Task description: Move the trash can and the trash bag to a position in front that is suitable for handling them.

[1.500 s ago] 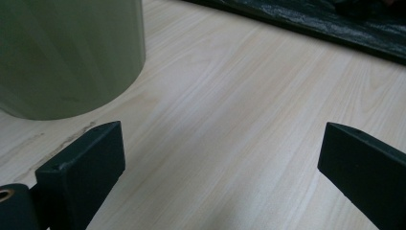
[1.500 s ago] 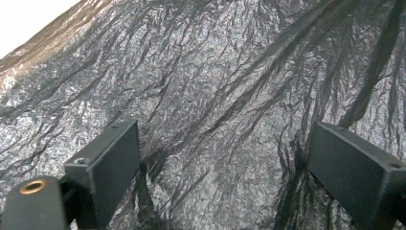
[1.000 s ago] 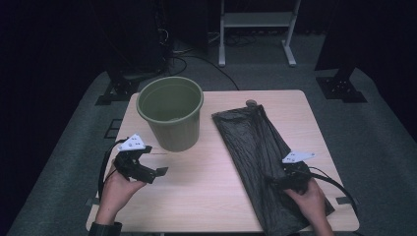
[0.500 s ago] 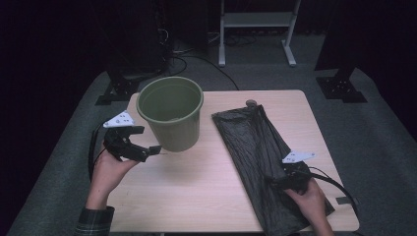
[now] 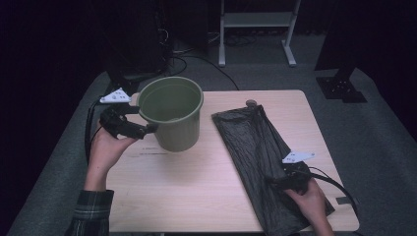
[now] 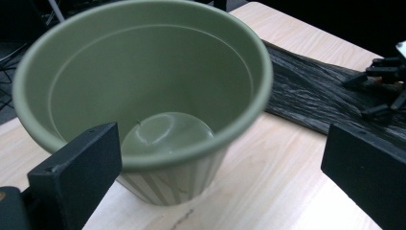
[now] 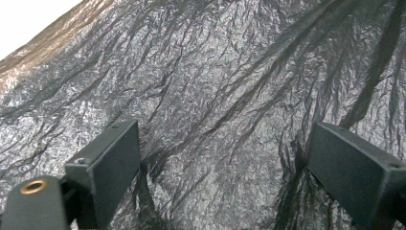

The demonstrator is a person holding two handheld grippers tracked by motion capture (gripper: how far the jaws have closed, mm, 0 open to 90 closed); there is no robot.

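An olive-green plastic bucket (image 5: 172, 115) stands upright and empty on the wooden table (image 5: 196, 196), at the back left. My left gripper (image 5: 146, 129) hovers at its left side, jaws open and pointed at its wall. In the left gripper view the bucket (image 6: 143, 81) lies just ahead of the wide jaws of my left gripper (image 6: 222, 182). A crumpled black plastic bag (image 5: 251, 142) lies flat along the table's right half. My right gripper (image 5: 281, 180) rests on the bag's near end. Its jaws stand wide on the wrinkled bag (image 7: 215, 72), gripping nothing.
A small round object (image 5: 251, 103) sits at the bag's far end. Behind the table, on the grey floor, are a white frame (image 5: 255, 29), a black stand base (image 5: 342, 88) and cables. Bare tabletop lies between the bucket and the bag.
My left hand has risen and moved away from the table's near left edge to the bucket's left side. The right hand and the bag have stayed still.
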